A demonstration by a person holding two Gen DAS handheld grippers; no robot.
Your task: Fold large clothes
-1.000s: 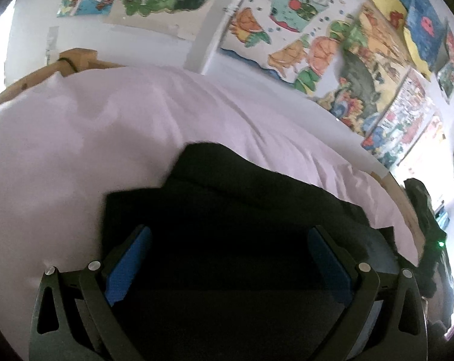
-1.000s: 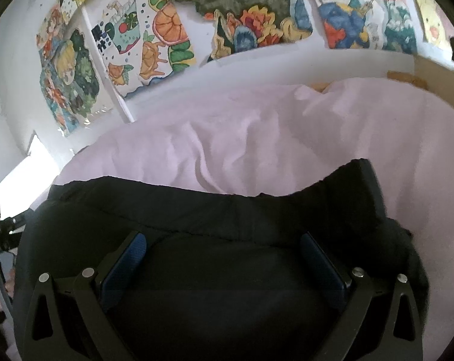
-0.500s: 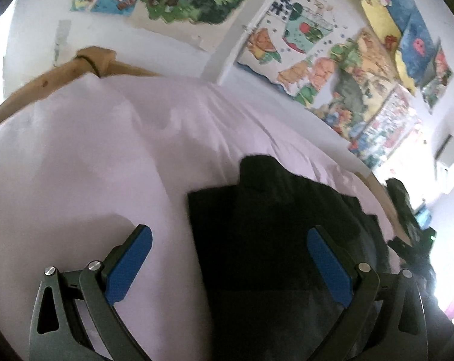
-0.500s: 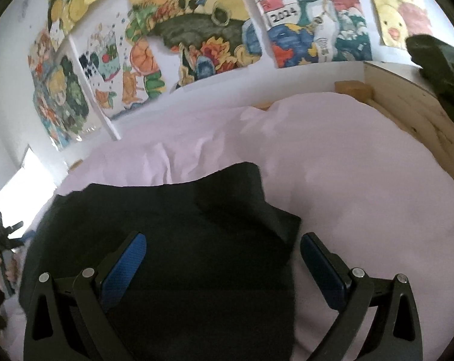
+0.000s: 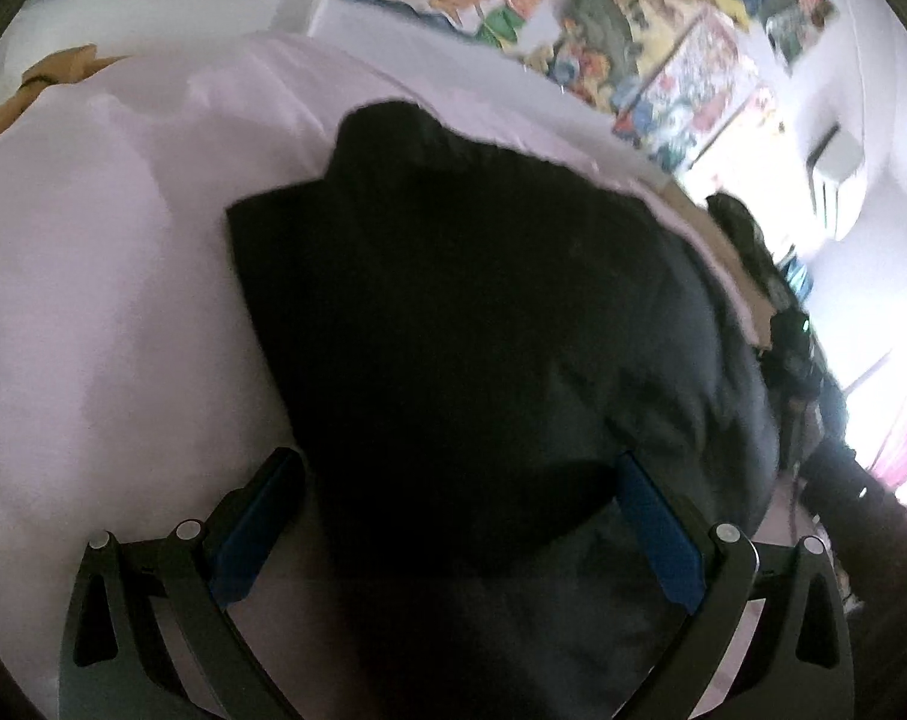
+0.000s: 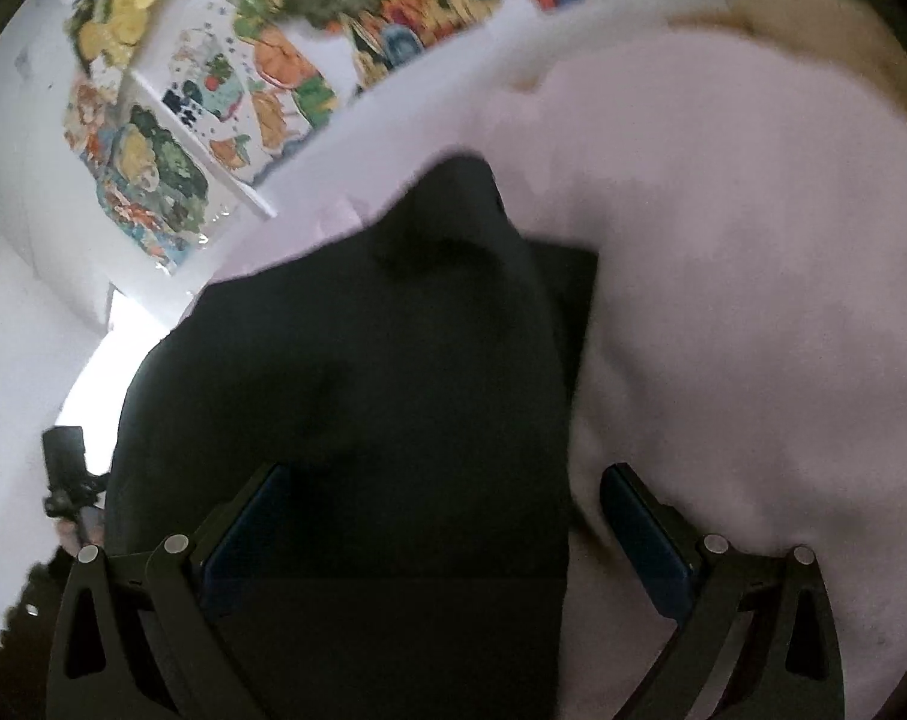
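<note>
Folded black fabric garment (image 5: 483, 330) flat on pale pink bedsheet (image 5: 105, 276); left tongs (image 5: 453, 516) and right tongs (image 6: 441, 516) spread wide, pinching nothing.

A second ago the black garment (image 5: 483, 330) spanned the full gap of both your claws. Now your left claw (image 5: 453, 516) has swung left, so the garment's left edge sits just inside its left finger with pink bedsheet (image 5: 93, 300) beyond. Your right claw (image 6: 447, 516) has swung right: its right finger now stands over bare sheet.
</note>
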